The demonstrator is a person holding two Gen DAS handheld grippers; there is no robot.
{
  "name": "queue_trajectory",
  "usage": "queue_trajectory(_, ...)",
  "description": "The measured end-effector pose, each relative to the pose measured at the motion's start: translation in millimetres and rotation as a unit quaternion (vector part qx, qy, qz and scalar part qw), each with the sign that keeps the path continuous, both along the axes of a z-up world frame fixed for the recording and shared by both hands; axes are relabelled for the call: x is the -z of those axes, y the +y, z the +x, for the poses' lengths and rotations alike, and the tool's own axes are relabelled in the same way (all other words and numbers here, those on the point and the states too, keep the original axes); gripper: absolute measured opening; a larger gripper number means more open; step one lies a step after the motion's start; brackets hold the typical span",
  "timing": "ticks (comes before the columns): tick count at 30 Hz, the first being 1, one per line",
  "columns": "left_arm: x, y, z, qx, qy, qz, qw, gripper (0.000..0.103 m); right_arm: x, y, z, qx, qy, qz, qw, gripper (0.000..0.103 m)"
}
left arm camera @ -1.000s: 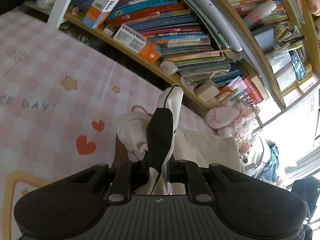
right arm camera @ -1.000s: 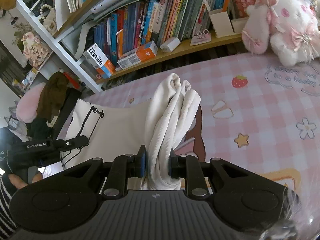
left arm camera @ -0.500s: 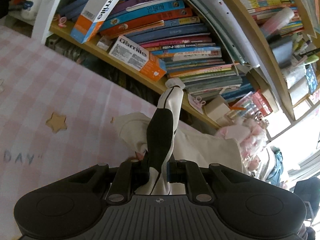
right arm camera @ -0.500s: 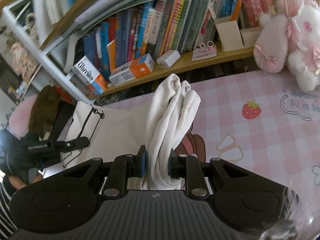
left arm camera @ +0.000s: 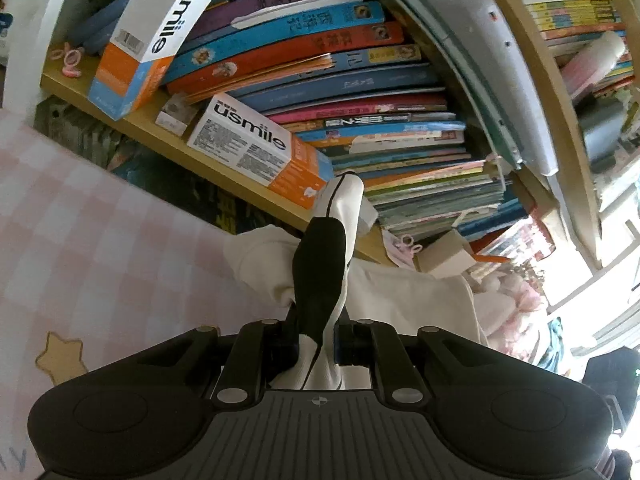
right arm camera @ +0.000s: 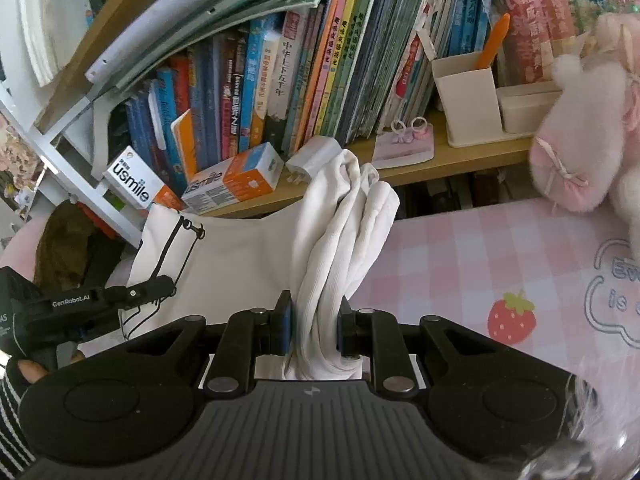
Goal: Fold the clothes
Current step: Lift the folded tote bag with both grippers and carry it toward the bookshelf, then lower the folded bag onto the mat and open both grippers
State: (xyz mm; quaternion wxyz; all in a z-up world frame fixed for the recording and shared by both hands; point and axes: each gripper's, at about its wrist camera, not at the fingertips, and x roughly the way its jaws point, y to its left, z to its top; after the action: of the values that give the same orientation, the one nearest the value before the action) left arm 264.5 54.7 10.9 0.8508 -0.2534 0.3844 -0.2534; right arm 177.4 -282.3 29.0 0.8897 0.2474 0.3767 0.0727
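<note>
White garment bunched up above the pink checked cloth, my right gripper pinching one thick fold, my left gripper pinching a black-and-white part; gripped edges hidden behind the jaws; bookshelf close behind.

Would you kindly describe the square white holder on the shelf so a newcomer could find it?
Look along the wooden shelf behind the pink checked table. Right of the upright books stands the white holder, the only container with an orange pen sticking out.

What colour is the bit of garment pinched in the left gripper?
Black panel with white edging on the cream garment, clearest in the left wrist view between the left gripper pads.
</note>
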Motion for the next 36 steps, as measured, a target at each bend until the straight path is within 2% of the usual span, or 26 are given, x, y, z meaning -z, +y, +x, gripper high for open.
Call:
queue_trajectory(4, 12.1, -0.8, 11.8, 0.002, 0.005, 0.025, 0.9997, 0.013, 18.1, -0.5, 7.9, 0.007, 0.001, 0.004, 1.000, 0.018)
queue_trajectory(7, 27.8, 1.8, 16.2, 0.000, 0.024, 0.040, 0.9989, 0.016, 39.9, -4.6, 13.9, 0.018, 0.029, 0.023, 0.999, 0.020)
queue_trajectory(8, 32.8, 3.2, 16.4, -0.003, 0.028, 0.041, 0.9988, 0.019, 47.6, -5.6, 14.6, 0.026, 0.039, 0.024, 0.999, 0.021)
queue_trajectory(11, 39.1, 10.2, 13.0, -0.011, 0.031, 0.022, 0.9992, 0.020, 62.4, -10.5, 11.8, 0.047, 0.044, 0.044, 0.997, 0.028)
queue_trajectory(14, 40.3, 10.6, 13.1, -0.018, 0.036, 0.024, 0.9989, 0.025, 63.8, -11.4, 9.9, 0.059, 0.048, 0.051, 0.996, 0.031)
queue_trajectory(16, 38.1, 10.1, 13.4, -0.024, 0.039, 0.034, 0.9984, 0.032, 60.4, -9.6, 9.0, 0.062, 0.048, 0.037, 0.996, 0.040)
queue_trajectory(18, 31.3, 9.4, 11.8, -0.050, 0.037, 0.070, 0.9956, 0.056, 56.2, -8.3, 6.8, 0.066, 0.046, 0.021, 0.997, 0.044)
queue_trajectory(19, 27.8, 9.2, 10.6, -0.062, 0.034, 0.088, 0.9936, 0.059, 54.1, -7.7, 5.7, 0.069, 0.045, 0.014, 0.997, 0.045)
queue_trajectory(25, 3.5, 14.1, -12.6, -0.074, -0.023, 0.154, 0.9850, 0.063, 36.1, -4.5, -10.4, 0.094, 0.041, -0.033, 0.994, 0.055)
queue_trajectory(28, -4.1, 13.9, -29.5, -0.073, -0.037, 0.166, 0.9827, 0.067, 23.8, 3.2, -23.6, 0.097, 0.034, -0.072, 0.992, 0.061)
queue_trajectory(32, -10.4, 7.2, -56.9, -0.064, -0.050, 0.185, 0.9793, 0.075, 11.0, 19.6, -44.8, 0.082, 0.016, -0.119, 0.989, 0.063)
queue_trajectory(36, -11.3, -0.6, -95.5, -0.049, -0.065, 0.227, 0.9705, 0.079, 4.7, 37.4, -69.7, 0.070, 0.008, -0.157, 0.985, 0.072)
